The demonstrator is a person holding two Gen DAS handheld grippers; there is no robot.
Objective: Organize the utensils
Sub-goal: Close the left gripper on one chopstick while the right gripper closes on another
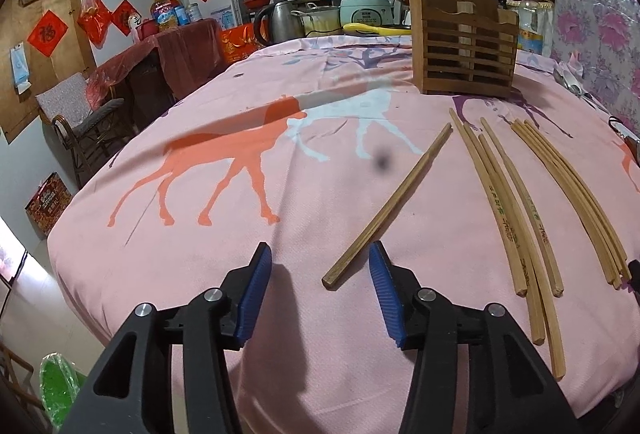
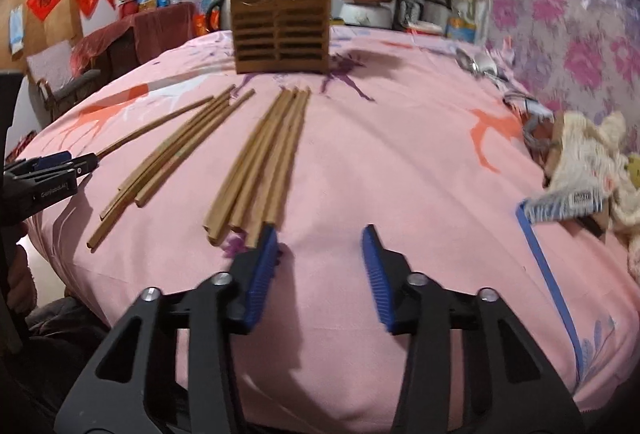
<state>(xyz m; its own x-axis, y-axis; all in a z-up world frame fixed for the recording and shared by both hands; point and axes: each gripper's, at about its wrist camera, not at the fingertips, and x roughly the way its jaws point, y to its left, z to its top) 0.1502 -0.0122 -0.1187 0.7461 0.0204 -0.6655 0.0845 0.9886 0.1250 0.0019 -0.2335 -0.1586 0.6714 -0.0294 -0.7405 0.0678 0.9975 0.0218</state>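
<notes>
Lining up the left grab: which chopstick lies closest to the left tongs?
The single dark chopstick lying apart from the two paler bundles; its near end sits just ahead of the open left tongs.

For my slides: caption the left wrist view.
Open left gripper beside a lone chopstick on the pink cloth, more chopsticks right, wooden holder behind.

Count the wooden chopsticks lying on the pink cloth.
9, maybe more: one dark brown chopstick at the left gripper, four pale chopsticks mid-table, and a tight bundle of about four by the right gripper; overlaps may hide some.
</notes>
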